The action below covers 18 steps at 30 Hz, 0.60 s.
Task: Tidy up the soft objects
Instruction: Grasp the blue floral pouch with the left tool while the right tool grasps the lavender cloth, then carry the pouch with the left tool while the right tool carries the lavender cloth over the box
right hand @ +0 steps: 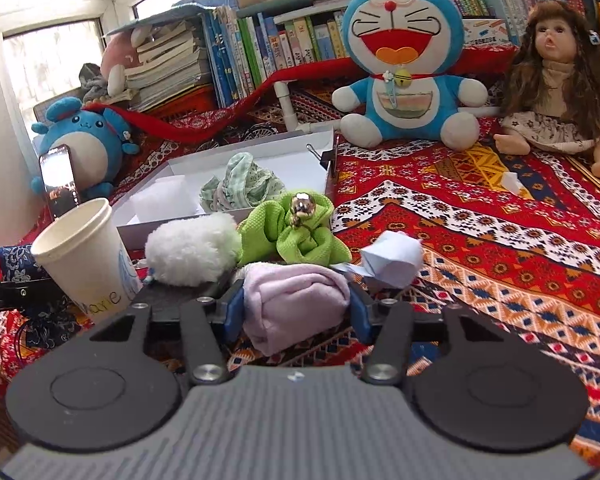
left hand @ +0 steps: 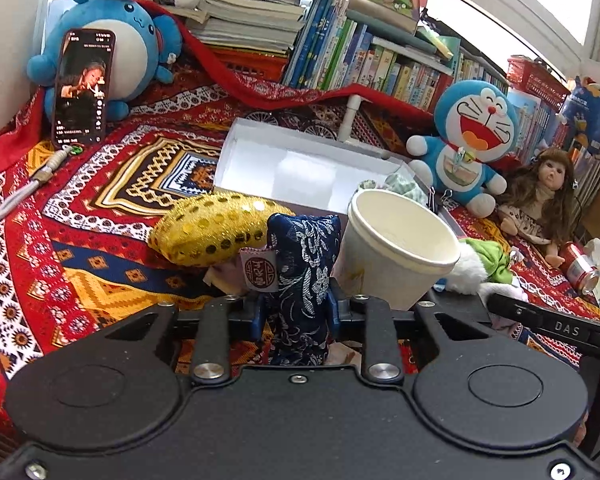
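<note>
My left gripper (left hand: 296, 309) is shut on a navy embroidered pouch (left hand: 302, 256) that stands upright between its blue pads. Just left of the pouch lies a gold sequin cushion (left hand: 214, 229). My right gripper (right hand: 297, 314) is shut on a folded pink cloth (right hand: 296, 294), with a pad pressing on each side of it. Beyond the cloth lie a white fluffy ball (right hand: 192, 249), a green cloth with a metal bell (right hand: 300, 234) and a pale blue crumpled piece (right hand: 392, 260). The open white box (right hand: 260, 145) holds a green lace cloth (right hand: 240, 184).
A tilted paper cup (left hand: 396, 248) stands right of the pouch, close to the left gripper. A Doraemon plush (right hand: 404, 64), a doll (right hand: 552, 80), a round blue plush (left hand: 112, 40) with a phone (left hand: 84, 84) leaning on it, and a red can (left hand: 580, 272) ring the patterned blanket. Books line the back.
</note>
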Motion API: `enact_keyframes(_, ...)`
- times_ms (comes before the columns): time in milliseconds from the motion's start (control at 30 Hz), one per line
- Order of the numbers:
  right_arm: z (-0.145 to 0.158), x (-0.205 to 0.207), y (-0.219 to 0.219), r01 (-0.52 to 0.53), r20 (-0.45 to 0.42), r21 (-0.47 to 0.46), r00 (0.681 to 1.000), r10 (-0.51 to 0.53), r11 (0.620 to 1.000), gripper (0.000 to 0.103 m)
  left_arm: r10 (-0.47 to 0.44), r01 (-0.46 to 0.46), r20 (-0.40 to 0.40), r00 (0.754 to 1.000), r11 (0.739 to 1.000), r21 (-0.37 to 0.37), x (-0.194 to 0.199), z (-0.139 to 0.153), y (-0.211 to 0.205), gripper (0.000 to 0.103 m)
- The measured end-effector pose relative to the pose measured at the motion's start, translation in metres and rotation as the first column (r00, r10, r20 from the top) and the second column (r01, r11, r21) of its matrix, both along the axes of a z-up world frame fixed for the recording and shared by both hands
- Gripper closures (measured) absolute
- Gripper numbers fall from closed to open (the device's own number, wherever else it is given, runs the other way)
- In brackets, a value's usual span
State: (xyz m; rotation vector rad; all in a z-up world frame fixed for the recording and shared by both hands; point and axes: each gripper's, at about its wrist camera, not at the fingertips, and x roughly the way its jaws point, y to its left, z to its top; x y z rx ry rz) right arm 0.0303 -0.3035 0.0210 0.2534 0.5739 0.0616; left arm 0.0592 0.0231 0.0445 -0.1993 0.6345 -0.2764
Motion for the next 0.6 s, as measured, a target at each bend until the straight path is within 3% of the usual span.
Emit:
enact_keyframes(200, 0.012, -0.017, -0.003, 0.025, 0.024, -0.003, 0.999, -0.025, 1.0, 0.046, -0.018, 0.018, 0.012, 1.0, 1.0, -0.023, -0.007, 0.013, 0.007, 0.076)
enact_keyframes(600, 0.046, -0.033, -0.011, 0.072, 0.118, 0.009, 0.99, -0.072, 0.997, 0.047, 0.023, -0.017, 0.12, 0.993, 0.999, -0.046, 0.002, 0.057, 0.024, 0.076)
